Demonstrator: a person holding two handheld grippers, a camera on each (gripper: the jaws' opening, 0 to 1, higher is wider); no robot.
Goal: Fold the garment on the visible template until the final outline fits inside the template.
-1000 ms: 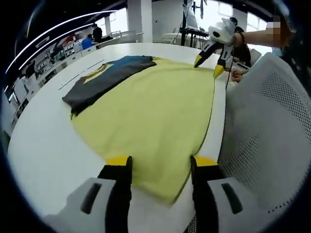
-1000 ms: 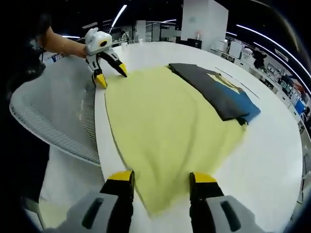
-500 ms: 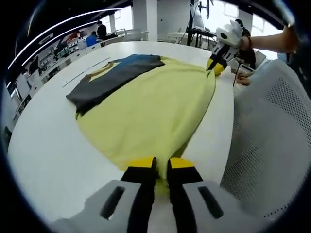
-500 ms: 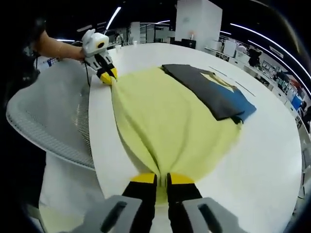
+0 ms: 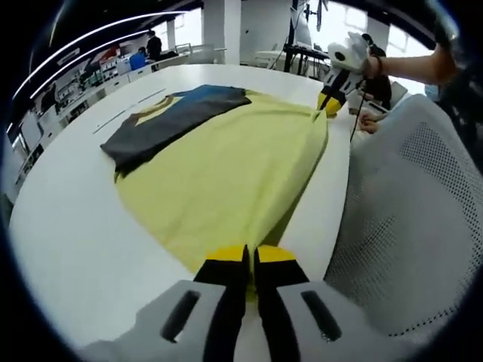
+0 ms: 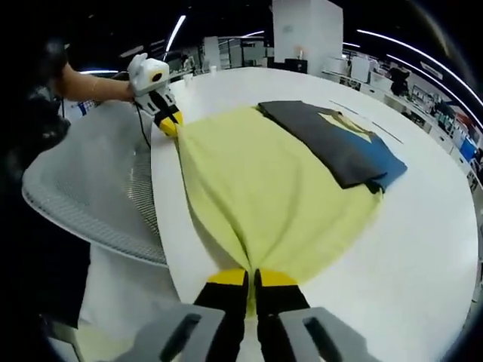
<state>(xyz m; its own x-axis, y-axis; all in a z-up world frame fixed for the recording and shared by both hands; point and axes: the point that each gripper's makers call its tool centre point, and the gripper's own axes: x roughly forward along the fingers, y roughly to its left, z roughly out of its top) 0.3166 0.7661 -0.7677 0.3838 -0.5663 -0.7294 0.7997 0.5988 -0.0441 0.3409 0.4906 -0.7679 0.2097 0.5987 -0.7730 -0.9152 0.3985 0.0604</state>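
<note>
1. The left claw is pinched tight on one near corner of the yellow garment; the right claw is clamped on the other corner along the same table-edge hem.
2. The soft, matte cloth runs away from both claws across the smooth white table.
3. Farthest off, a folded dark grey-and-blue panel covers the garment's far side; beyond it lie thin template lines.
</note>
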